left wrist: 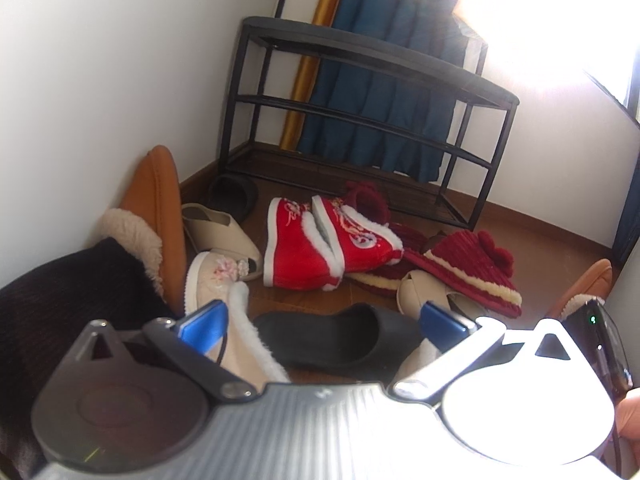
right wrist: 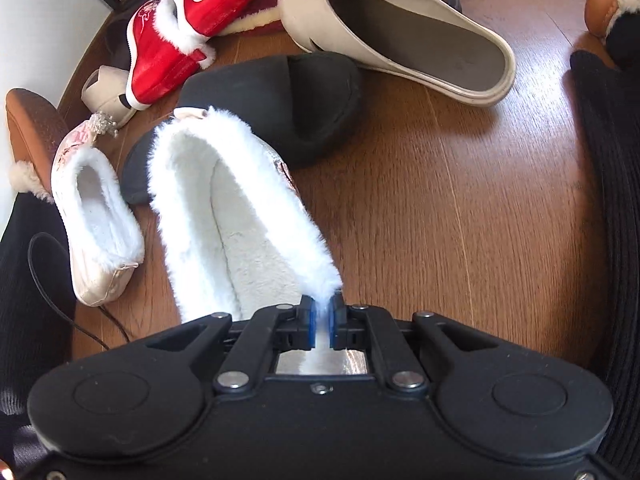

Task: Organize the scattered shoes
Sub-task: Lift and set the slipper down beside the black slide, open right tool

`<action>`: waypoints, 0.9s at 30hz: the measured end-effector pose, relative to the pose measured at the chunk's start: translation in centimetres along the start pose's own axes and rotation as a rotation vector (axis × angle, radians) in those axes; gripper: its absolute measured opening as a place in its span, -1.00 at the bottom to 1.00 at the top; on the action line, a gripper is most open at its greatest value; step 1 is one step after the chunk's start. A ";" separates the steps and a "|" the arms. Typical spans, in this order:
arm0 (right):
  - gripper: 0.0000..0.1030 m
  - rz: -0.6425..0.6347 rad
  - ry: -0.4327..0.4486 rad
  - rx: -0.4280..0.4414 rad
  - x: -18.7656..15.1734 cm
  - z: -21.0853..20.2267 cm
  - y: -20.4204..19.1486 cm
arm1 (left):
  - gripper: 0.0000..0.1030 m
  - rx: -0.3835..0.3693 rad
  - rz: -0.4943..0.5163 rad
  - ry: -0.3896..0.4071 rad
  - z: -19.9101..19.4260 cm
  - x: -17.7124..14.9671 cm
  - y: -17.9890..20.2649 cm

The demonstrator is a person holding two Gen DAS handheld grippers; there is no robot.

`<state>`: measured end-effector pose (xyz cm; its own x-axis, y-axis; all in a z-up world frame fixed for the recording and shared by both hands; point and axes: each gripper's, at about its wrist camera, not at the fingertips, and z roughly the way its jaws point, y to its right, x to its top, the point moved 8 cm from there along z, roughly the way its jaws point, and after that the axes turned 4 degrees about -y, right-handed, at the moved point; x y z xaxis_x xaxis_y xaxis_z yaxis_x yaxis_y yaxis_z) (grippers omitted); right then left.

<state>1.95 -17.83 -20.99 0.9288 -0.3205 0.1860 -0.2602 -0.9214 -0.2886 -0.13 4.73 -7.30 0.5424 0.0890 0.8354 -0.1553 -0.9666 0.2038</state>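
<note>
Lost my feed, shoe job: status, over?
Right gripper shut on fur-lined pink shoe at its heel rim. Left gripper open, empty. Its mate on floor alongside. Black slipper just behind; rack empty.

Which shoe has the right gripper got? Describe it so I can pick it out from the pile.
On the wood floor, in front of the black slide, two pale pink satin shoes with white fur lie side by side. The right gripper holds the nearer shoe, jaws shut on its fur rim. Its twin lies untouched beside it.
</note>
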 end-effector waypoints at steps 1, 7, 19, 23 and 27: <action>-0.88 -0.002 0.004 -0.001 0.2 0.2 -0.3 | 0.99 0.004 -0.004 0.002 0.0 0.0 -0.1; -0.87 0.087 0.049 0.030 2.9 1.4 -1.4 | 0.99 0.029 -0.018 0.000 0.4 0.1 -0.6; -0.85 0.266 0.124 0.047 4.8 1.5 1.0 | 0.99 0.048 -0.011 -0.018 1.1 -0.2 -0.8; -0.86 0.287 0.152 0.021 3.8 0.4 3.2 | 0.99 0.036 0.004 -0.017 1.0 -0.2 -0.3; -0.86 0.225 0.149 0.018 4.1 0.3 3.3 | 0.99 0.031 0.022 -0.013 0.8 -0.2 0.0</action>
<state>4.99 -22.15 -21.49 0.7988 -0.5469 0.2507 -0.4497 -0.8196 -0.3550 0.36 4.51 -7.88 0.5502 0.0647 0.8325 -0.1418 -0.9753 0.1695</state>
